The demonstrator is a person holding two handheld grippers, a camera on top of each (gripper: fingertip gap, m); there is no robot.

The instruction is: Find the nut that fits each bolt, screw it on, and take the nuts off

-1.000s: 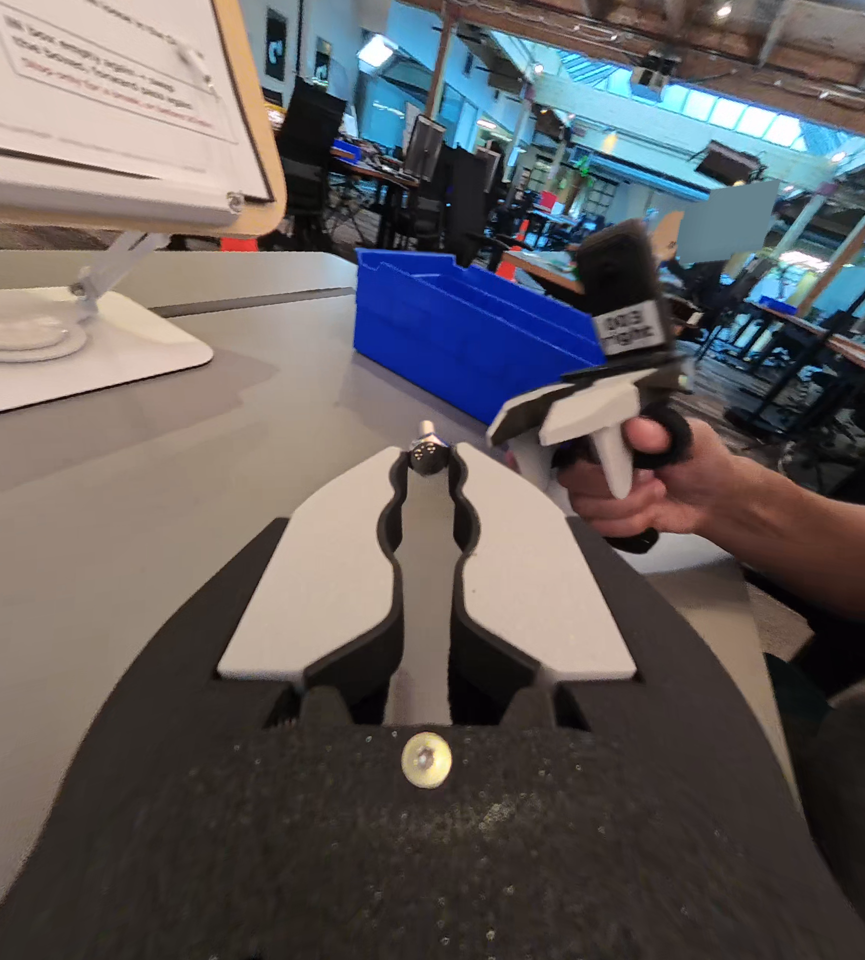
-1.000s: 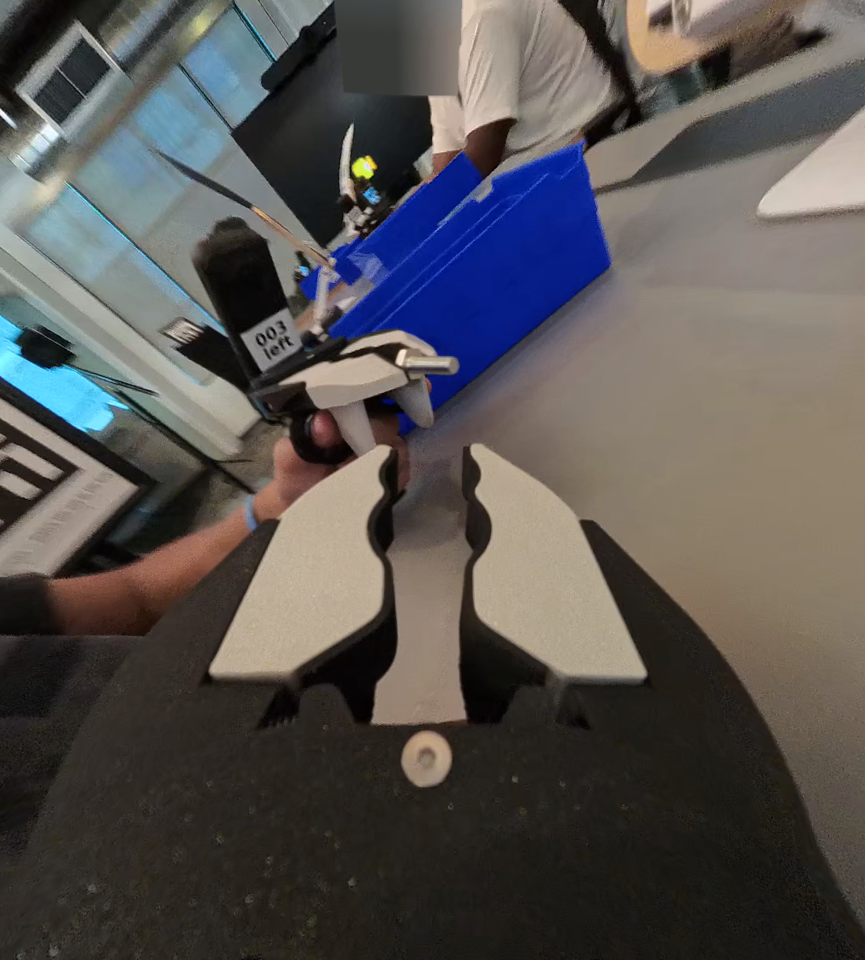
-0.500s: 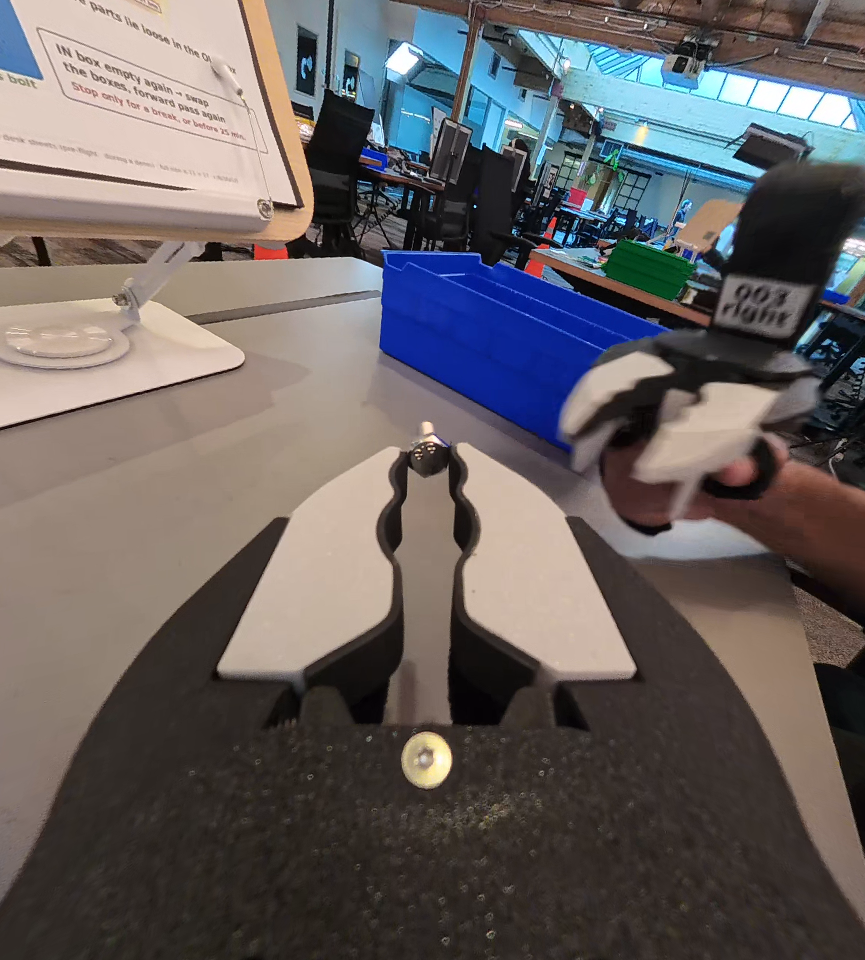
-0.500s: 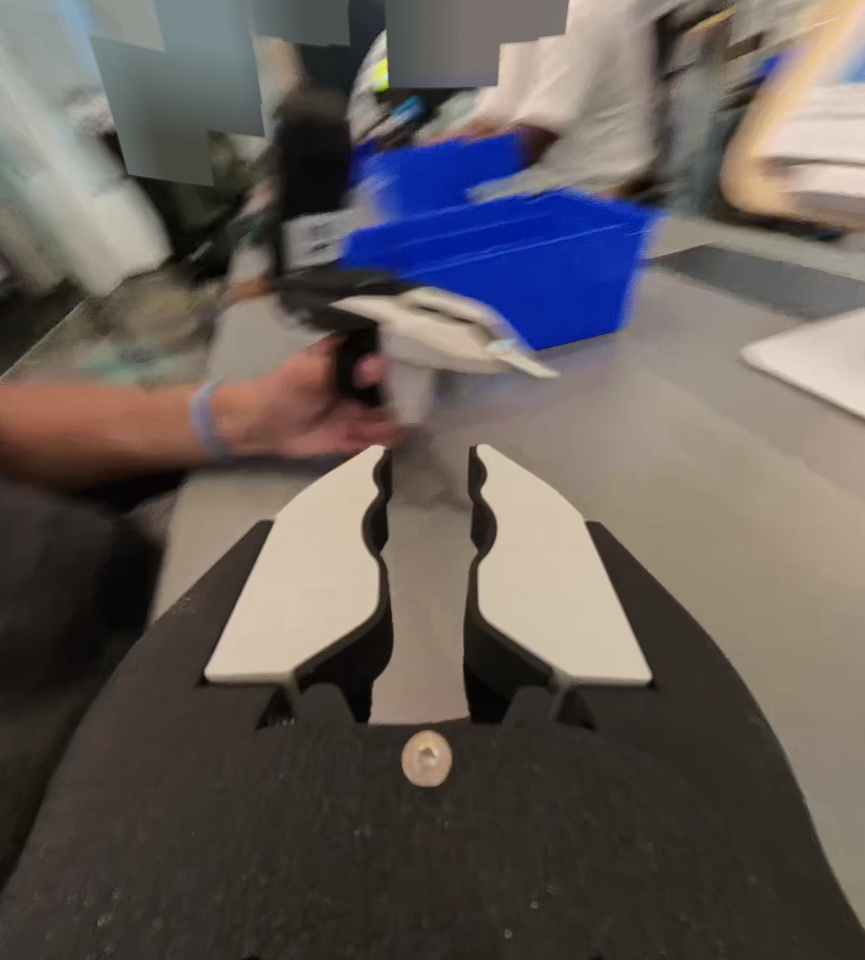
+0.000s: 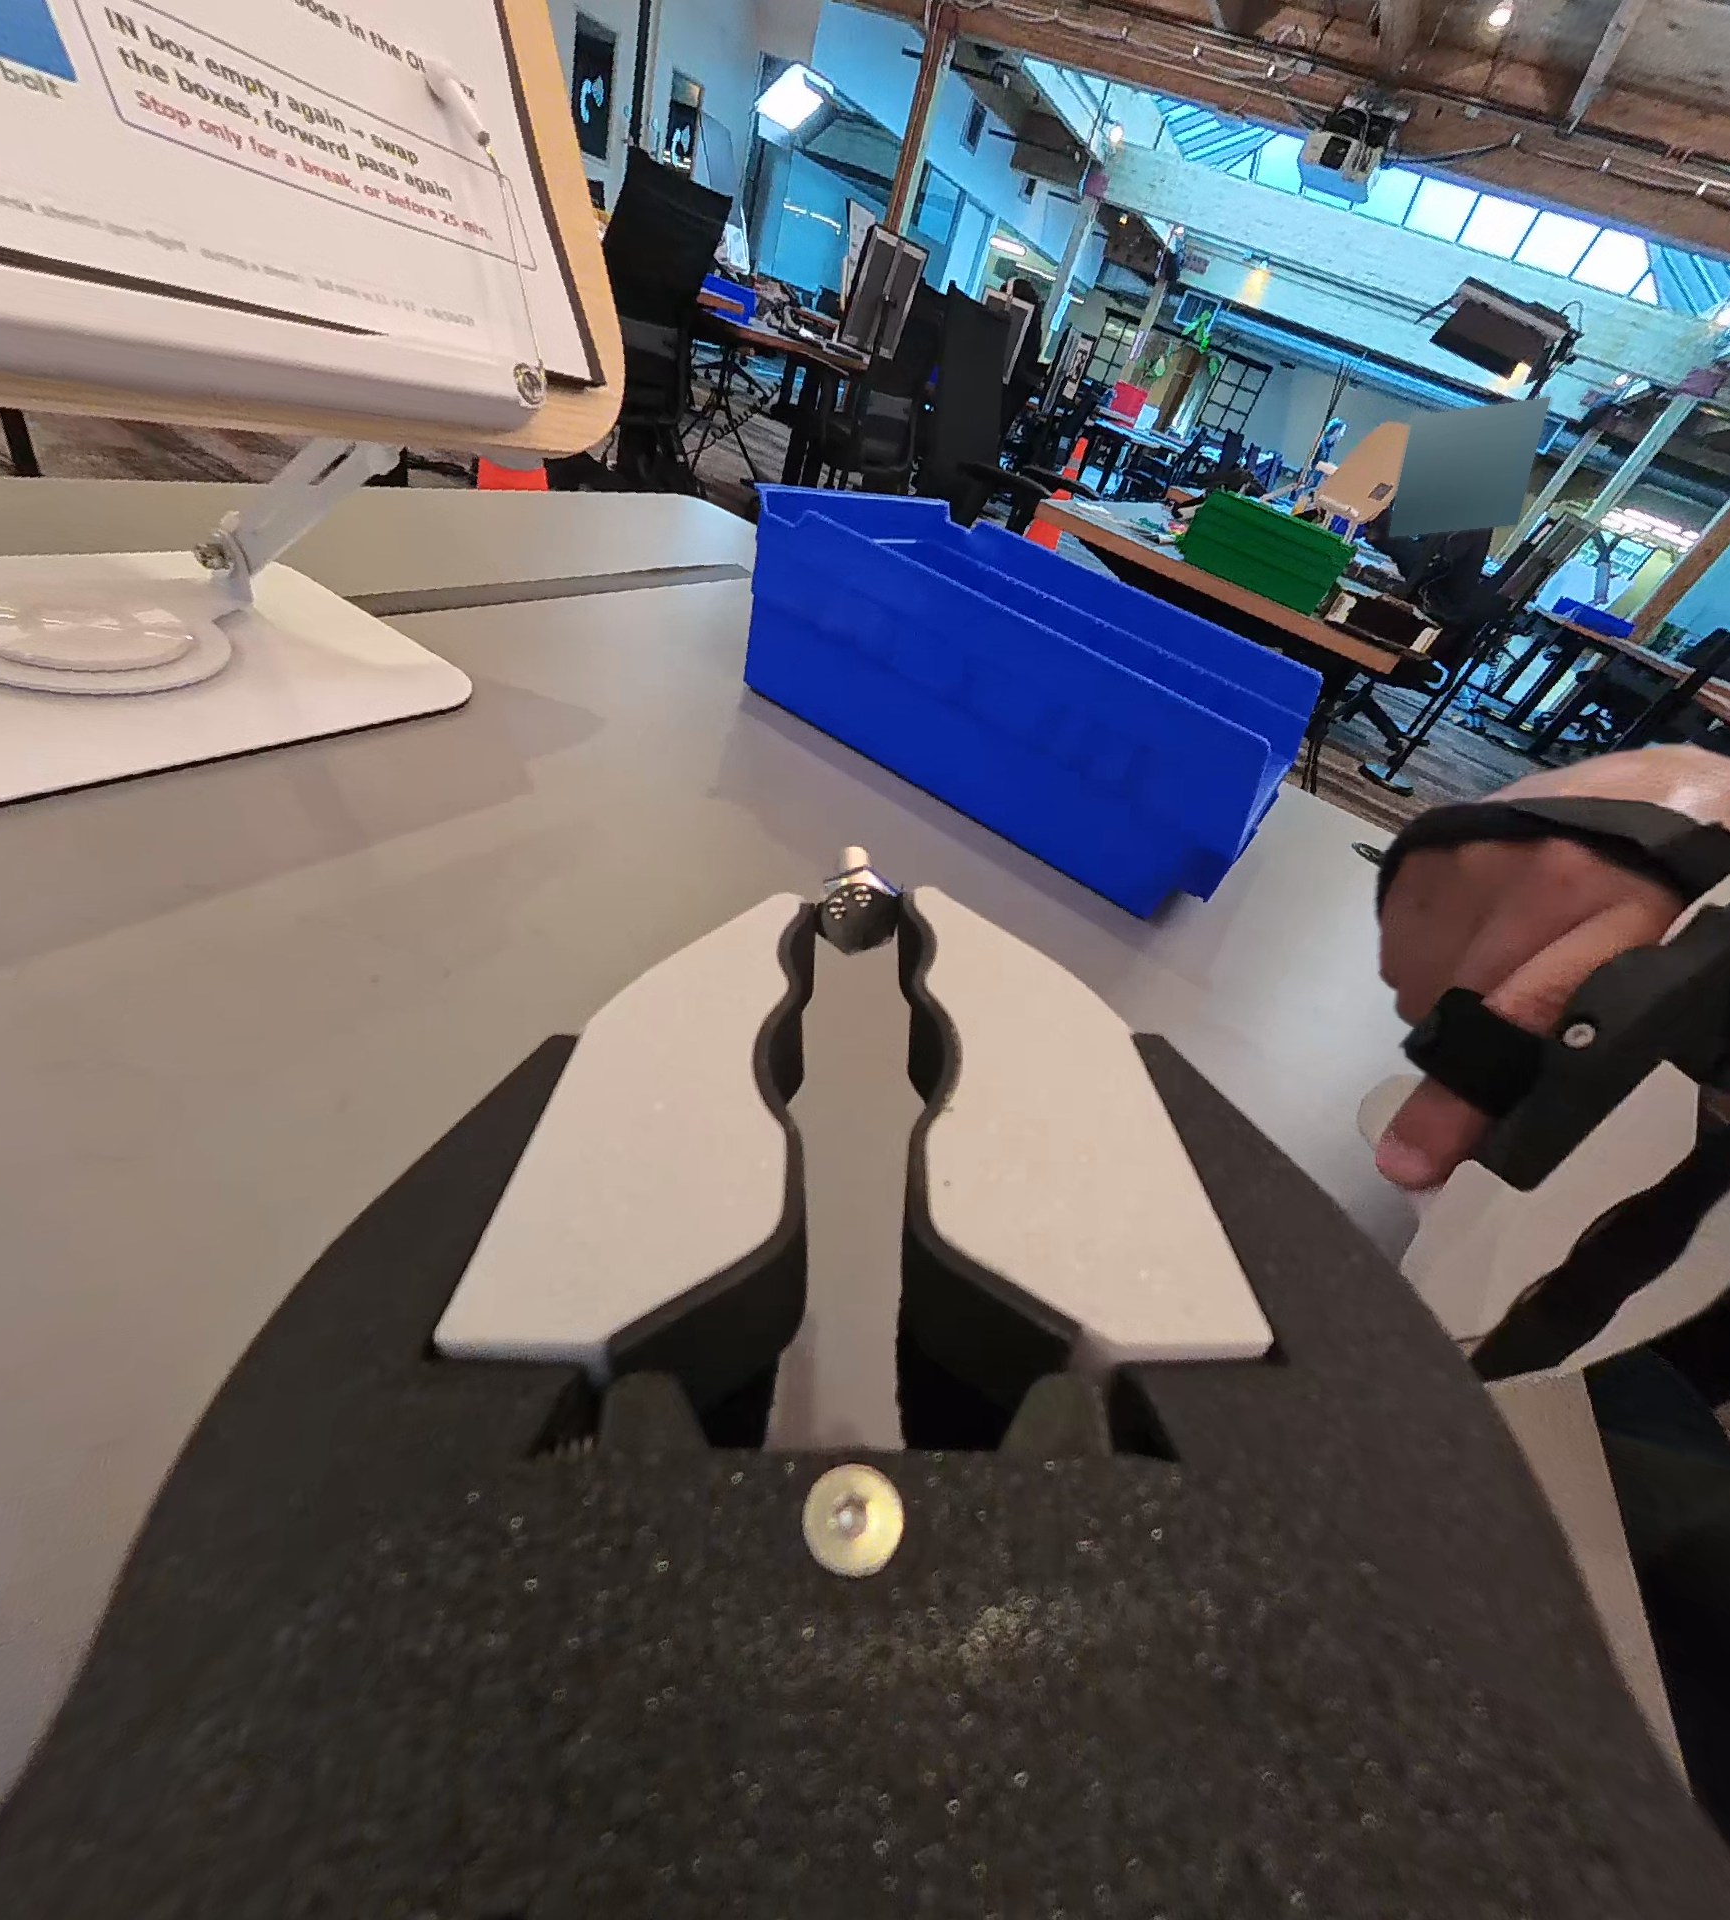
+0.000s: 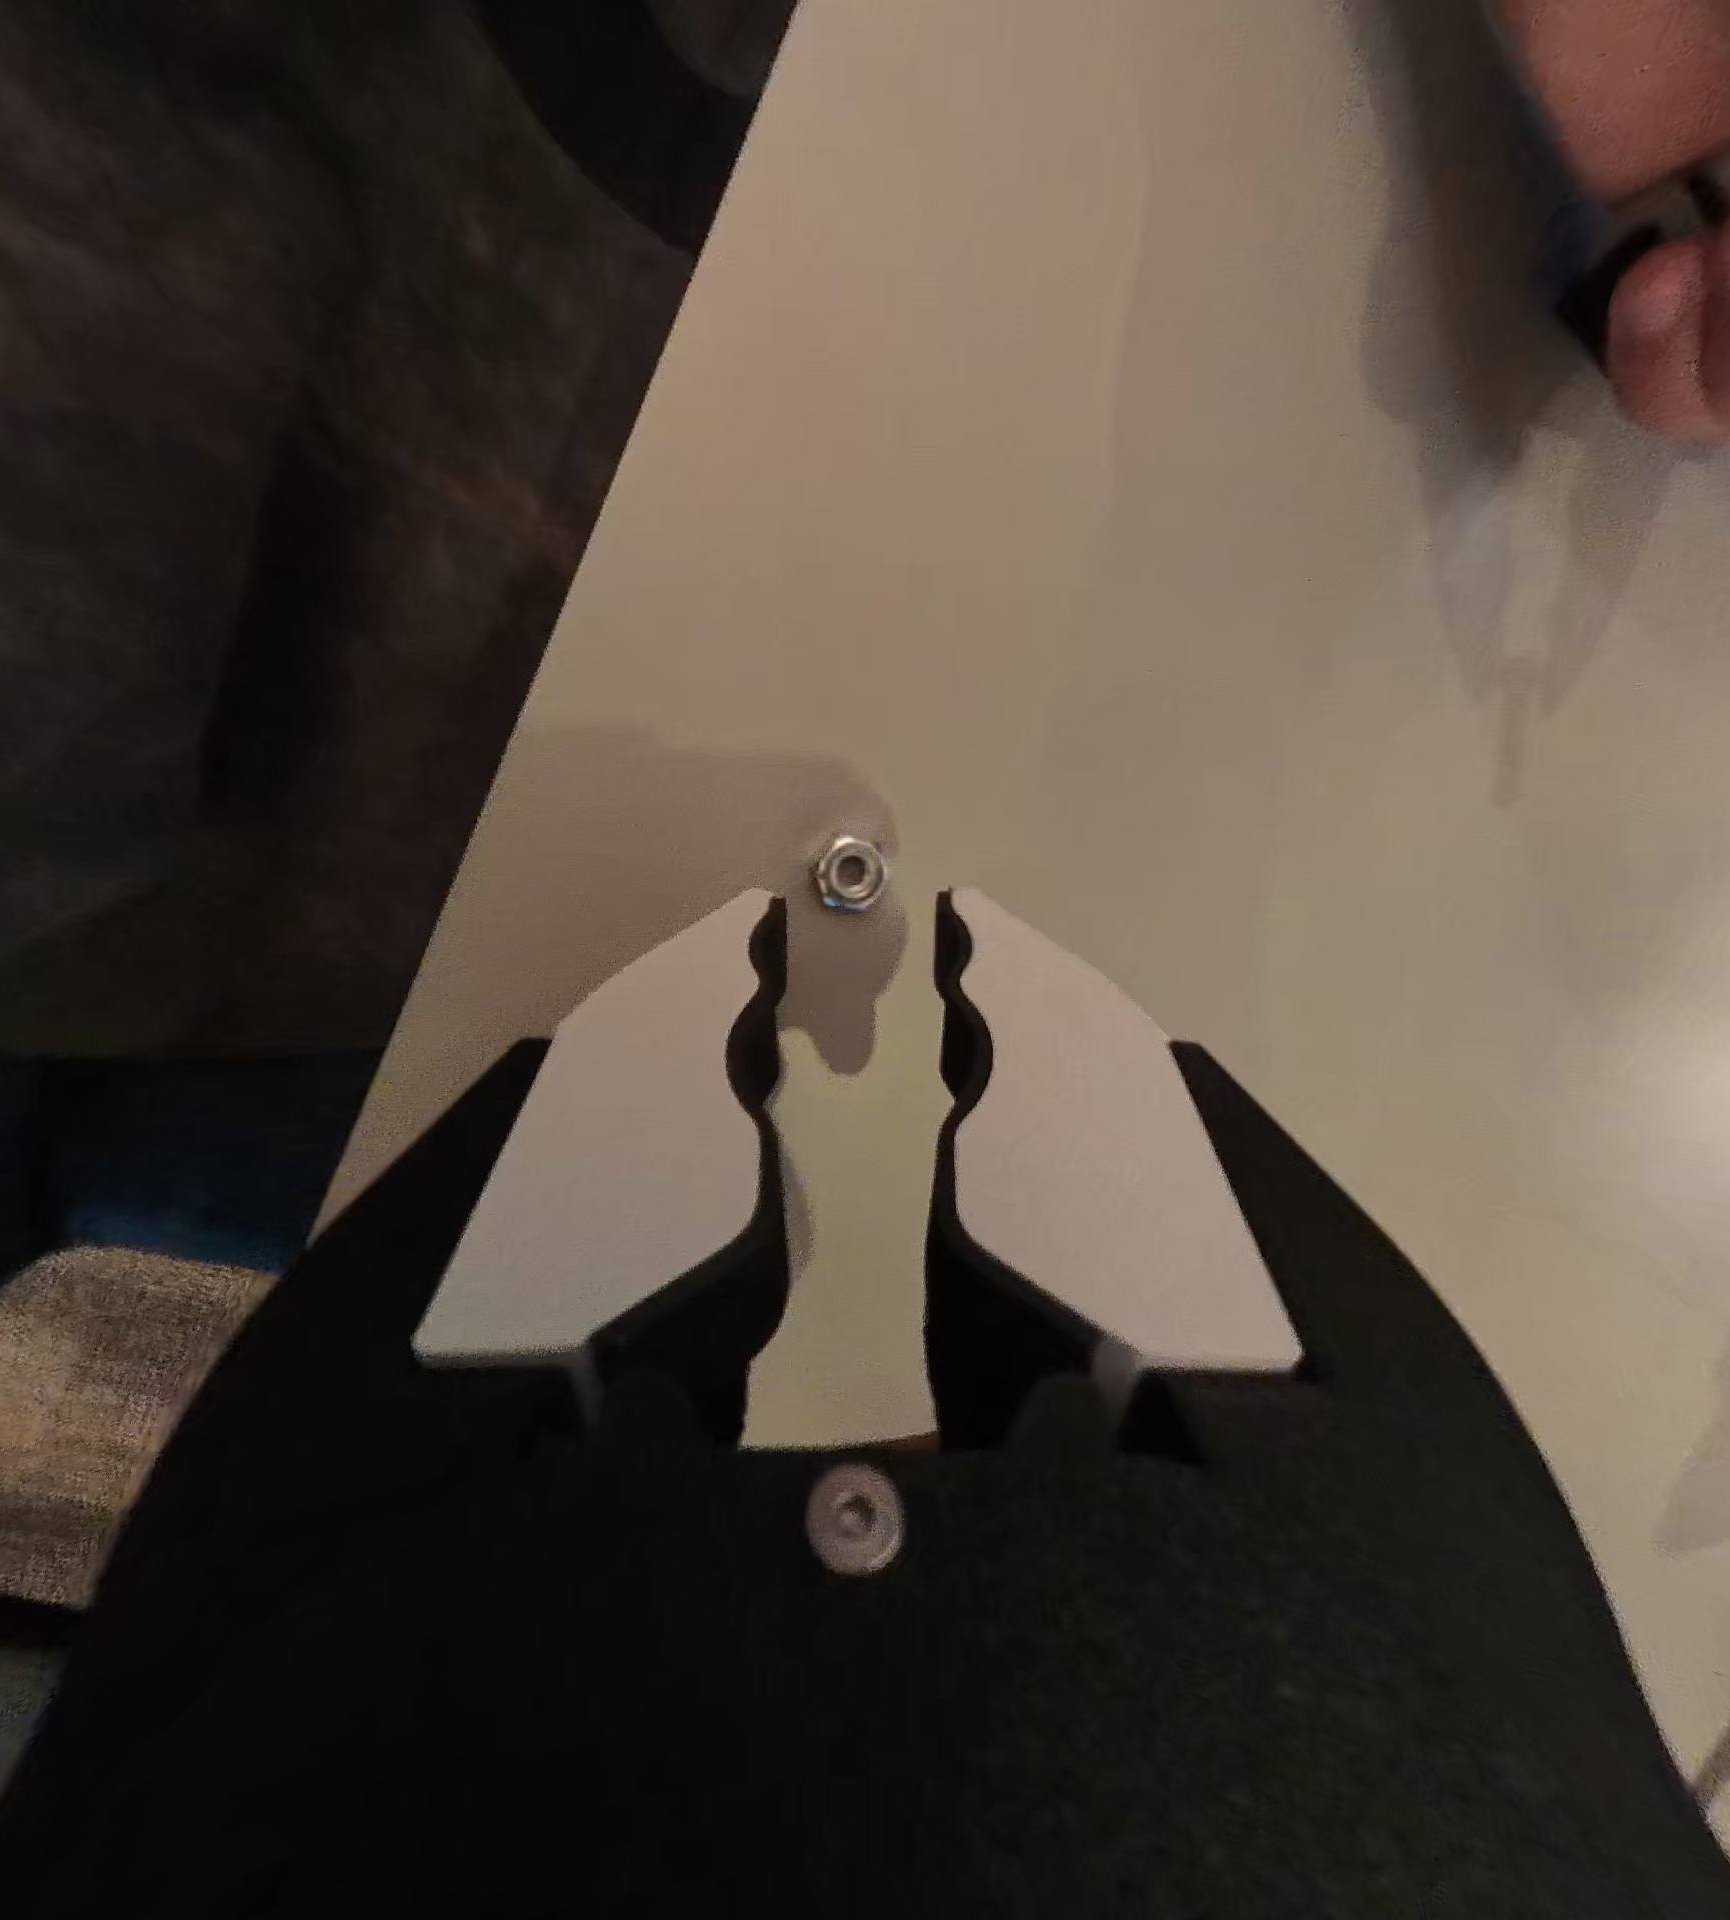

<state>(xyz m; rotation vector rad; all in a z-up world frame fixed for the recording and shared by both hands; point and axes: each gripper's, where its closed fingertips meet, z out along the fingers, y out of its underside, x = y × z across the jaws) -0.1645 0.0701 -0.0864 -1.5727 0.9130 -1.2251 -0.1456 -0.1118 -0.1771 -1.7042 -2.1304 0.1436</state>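
Left gripper (image 5: 856, 914) up close, fingers pinched tight on the hex head of a bolt (image 5: 855, 906), shank pointing away, held just above the grey table (image 5: 217, 1039). Right gripper (image 6: 859, 902) points down at the tabletop, fingers parted with nothing between them, and a small silver nut (image 6: 847, 873) lies flat on the table just beyond its tips, slightly left of centre. Farther back on the right sits the blue bin (image 5: 1006, 696). Far left, a white stand (image 5: 165, 665) carries an instruction board (image 5: 248, 208).
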